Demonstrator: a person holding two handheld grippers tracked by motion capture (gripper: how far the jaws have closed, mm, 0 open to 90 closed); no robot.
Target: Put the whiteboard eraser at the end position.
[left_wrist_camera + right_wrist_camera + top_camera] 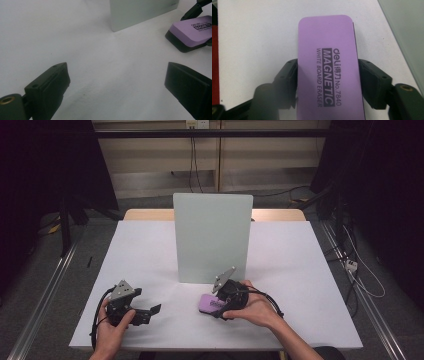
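Purple eraser (328, 72) between right tongs (328, 83) jaws, on table (257, 37)

A white-topped table (150, 250) stood on a grey floor (60, 280), a wooden edge showing at its far side. Dark curtains (45, 165) hung at both sides, and cables (365, 280) (some from a wall socket) trailed across the floor beneath a pale wall (150, 160).

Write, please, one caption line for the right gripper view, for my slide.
Purple magnetic whiteboard eraser lying on the white table between the right gripper jaws, which flank its long sides.
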